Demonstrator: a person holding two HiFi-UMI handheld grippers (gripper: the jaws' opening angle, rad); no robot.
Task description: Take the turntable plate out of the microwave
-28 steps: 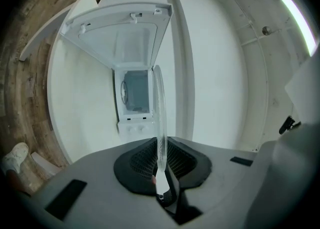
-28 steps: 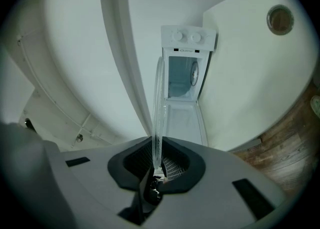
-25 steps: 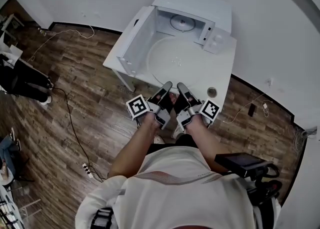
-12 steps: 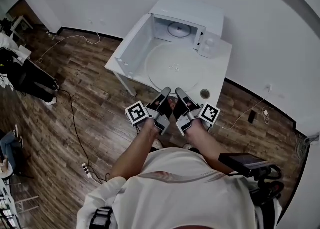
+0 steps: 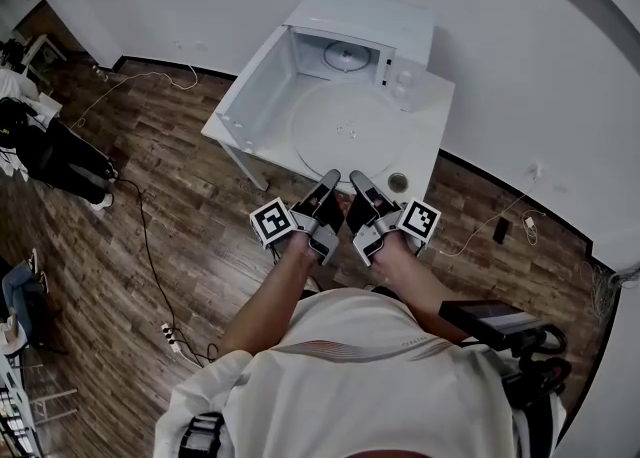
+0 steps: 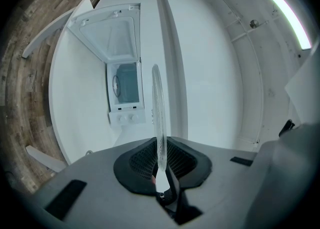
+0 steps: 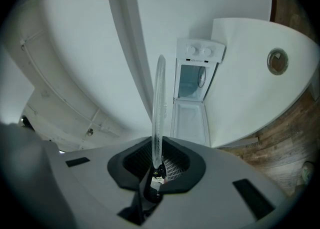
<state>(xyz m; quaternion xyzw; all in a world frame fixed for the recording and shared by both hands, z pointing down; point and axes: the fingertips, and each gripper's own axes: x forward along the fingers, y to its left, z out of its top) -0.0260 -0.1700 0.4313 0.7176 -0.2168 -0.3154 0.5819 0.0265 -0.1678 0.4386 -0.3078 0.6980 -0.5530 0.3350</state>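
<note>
Turntable plate (image 5: 350,131) is lying level outside the microwave (image 5: 345,46). Left gripper (image 5: 330,181) and right gripper (image 5: 357,179) jaws are each pinching its 6 o'clock rim, side by side, to share its weight and prevent tilting.

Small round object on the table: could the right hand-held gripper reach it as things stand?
Probably not: the right hand-held gripper is shut on the turntable plate, though the small round object lies near, uncovered.

No legible text, brand or number anywhere. Only black-and-white square marker patterns, no characters: one on left cube (image 5: 271,223) of left gripper (image 5: 330,180), one on right cube (image 5: 420,220) of right gripper (image 5: 358,180). Microwave (image 5: 365,26) control panel (image 5: 405,76): markings too small to read.
</note>
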